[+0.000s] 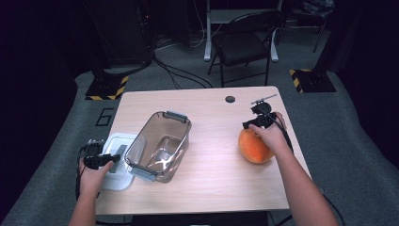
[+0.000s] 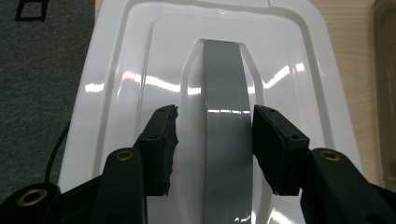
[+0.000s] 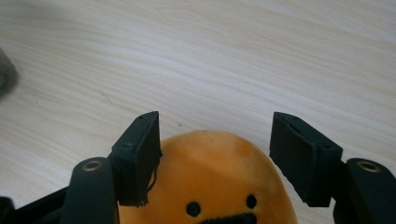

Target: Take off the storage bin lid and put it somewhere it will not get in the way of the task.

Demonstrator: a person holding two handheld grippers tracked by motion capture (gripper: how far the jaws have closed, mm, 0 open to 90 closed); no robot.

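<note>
Two tools open | left tool [image 2: 212,140] astride white plastic lid's grey handle [image 2: 224,116] | right tool [image 3: 215,154] flanking round orange plush toy [image 3: 210,177]: centre before squeezing

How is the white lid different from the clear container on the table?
The white lid is opaque and lies flat at the table's left edge; the clear container is see-through, deeper, and stands open and empty. The lid has one grey handle along its middle; the container has grey clips at both ends. Both are rounded rectangles.

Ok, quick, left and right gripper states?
Left gripper: open, astride the lid's grey handle, not pressing.
Right gripper: open over the orange plush toy.
</note>
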